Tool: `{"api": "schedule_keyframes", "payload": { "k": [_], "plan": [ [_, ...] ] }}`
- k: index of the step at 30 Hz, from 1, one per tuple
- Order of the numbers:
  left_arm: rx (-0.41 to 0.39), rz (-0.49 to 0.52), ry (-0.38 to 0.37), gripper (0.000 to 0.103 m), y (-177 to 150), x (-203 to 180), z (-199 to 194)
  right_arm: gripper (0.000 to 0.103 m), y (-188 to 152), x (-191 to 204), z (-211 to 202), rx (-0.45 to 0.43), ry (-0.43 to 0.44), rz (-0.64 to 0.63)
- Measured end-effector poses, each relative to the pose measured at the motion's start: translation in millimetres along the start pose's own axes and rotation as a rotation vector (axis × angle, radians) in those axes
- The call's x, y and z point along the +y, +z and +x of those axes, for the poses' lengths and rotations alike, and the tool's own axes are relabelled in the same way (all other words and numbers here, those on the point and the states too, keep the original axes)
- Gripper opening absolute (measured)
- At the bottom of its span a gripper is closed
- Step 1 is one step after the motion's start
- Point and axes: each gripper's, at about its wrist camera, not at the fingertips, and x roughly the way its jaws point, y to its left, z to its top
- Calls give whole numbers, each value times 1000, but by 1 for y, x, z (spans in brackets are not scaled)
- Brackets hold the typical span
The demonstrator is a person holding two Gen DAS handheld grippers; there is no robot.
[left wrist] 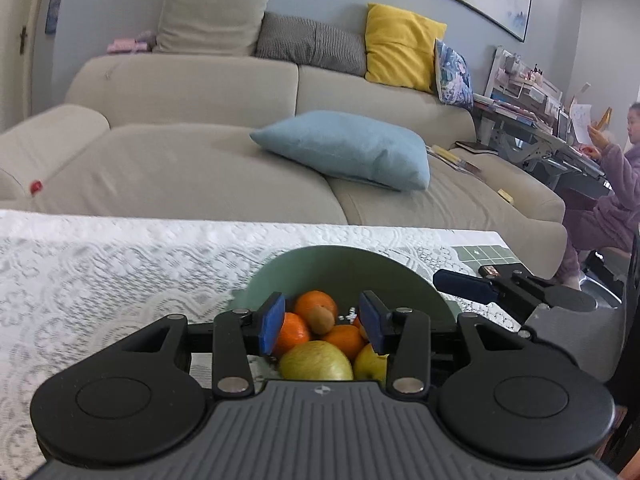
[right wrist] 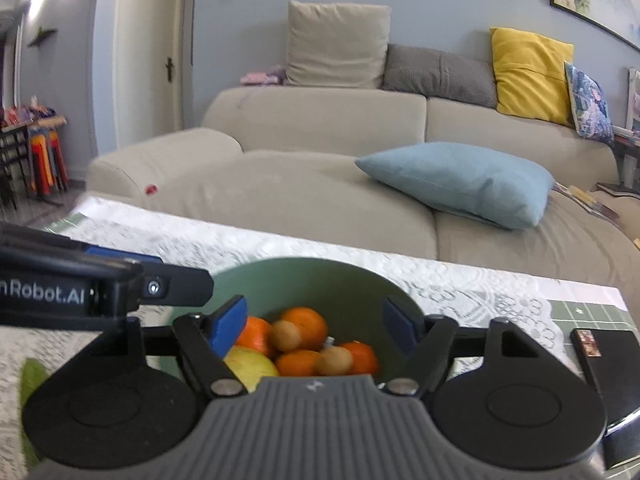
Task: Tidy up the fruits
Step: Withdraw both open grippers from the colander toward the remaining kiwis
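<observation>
A green bowl [left wrist: 344,268] stands on the lace tablecloth and holds oranges [left wrist: 317,305], a brown kiwi [left wrist: 322,318] and yellow-green apples [left wrist: 315,362]. My left gripper [left wrist: 323,322] hovers over the bowl's near side, open and empty, its blue pads either side of the fruit. The right gripper shows at the bowl's right [left wrist: 464,283]. In the right wrist view the same bowl [right wrist: 320,280] holds oranges [right wrist: 306,322], two kiwis [right wrist: 285,335] and an apple [right wrist: 250,364]. My right gripper [right wrist: 316,326] is open and empty above it. The left gripper [right wrist: 120,276] reaches in from the left.
The table [left wrist: 120,256] has a white lace cloth; its far edge faces a beige sofa [left wrist: 192,168] with a blue cushion [left wrist: 348,148]. A black box [right wrist: 604,360] lies on the table right of the bowl. A green leaf-like item [right wrist: 32,376] lies at left. A person [left wrist: 612,184] sits at far right.
</observation>
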Motion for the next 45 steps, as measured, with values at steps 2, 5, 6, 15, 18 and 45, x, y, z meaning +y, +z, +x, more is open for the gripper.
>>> {"api": "schedule_keyframes", "payload": {
  "k": [2,5,6,15,18,45],
  "plan": [
    [-7,3,5,51,-2,3,-10,74,1,5,-4,-8,32,14],
    [-19,9,21,52,-3,9,-24,75,0,12,-8,-12,74,34],
    [-22,9,29,52,-4,12,-29,75,0,14,-9,-12,87,41],
    [18,-36,60,57,-16,42,-52,75,-6,47,-18,23,221,32],
    [51,-58,68,57,-23,56,-54,74,-9,60,-18,49,263,2],
    [175,-125,56,57,-70,100,-42,33,-45,95,24,375,491,10]
  ]
}}
